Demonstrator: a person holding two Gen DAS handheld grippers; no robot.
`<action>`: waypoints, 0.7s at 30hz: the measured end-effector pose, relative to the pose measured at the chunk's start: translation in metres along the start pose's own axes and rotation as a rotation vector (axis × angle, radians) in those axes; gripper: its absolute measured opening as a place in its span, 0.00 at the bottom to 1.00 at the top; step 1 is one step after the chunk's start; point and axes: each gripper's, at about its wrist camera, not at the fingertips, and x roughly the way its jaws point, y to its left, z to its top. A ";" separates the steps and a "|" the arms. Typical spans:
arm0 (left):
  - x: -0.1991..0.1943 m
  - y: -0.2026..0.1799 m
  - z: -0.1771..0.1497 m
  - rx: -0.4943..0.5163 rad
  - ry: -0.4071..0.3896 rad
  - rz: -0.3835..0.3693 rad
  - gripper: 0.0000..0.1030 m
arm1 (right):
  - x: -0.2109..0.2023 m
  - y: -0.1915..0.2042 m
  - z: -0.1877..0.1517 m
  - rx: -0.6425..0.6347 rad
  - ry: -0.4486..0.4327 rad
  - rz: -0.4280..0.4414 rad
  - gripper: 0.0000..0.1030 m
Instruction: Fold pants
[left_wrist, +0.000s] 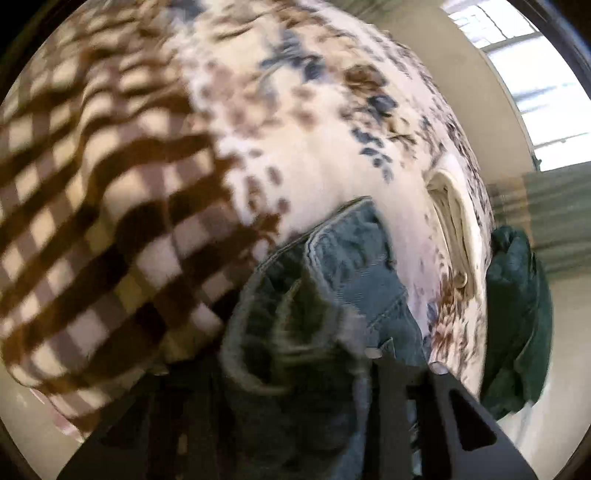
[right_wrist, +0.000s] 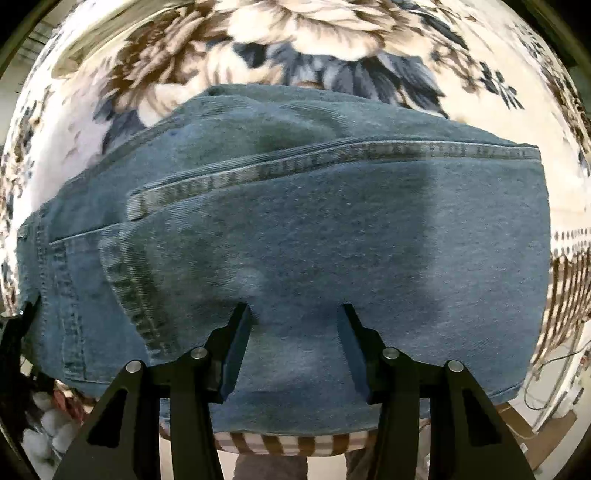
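Note:
Blue denim pants (right_wrist: 295, 229) lie folded in a compact stack on a floral blanket (right_wrist: 295, 44). My right gripper (right_wrist: 295, 314) is open, its two fingers spread just above the near edge of the denim, holding nothing. In the left wrist view the pants (left_wrist: 332, 280) are bunched over my left gripper (left_wrist: 369, 354), which appears shut on a fold of the denim; its left finger is hidden by cloth and the view is blurred by motion.
A brown checked blanket (left_wrist: 103, 221) covers the left of the bed. A folded cream garment (left_wrist: 454, 229) lies on the floral blanket (left_wrist: 295, 110), and dark green clothing (left_wrist: 517, 314) hangs at the bed's right edge. A window (left_wrist: 535, 74) is behind.

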 end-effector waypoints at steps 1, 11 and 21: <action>-0.006 -0.008 -0.003 0.040 -0.016 0.012 0.19 | -0.001 -0.003 0.000 0.002 -0.016 -0.025 0.90; -0.069 -0.107 -0.044 0.313 -0.092 0.012 0.17 | -0.017 -0.057 -0.009 -0.006 -0.080 -0.047 0.90; -0.086 -0.222 -0.138 0.600 -0.051 0.009 0.16 | -0.042 -0.175 -0.025 0.074 -0.084 0.083 0.90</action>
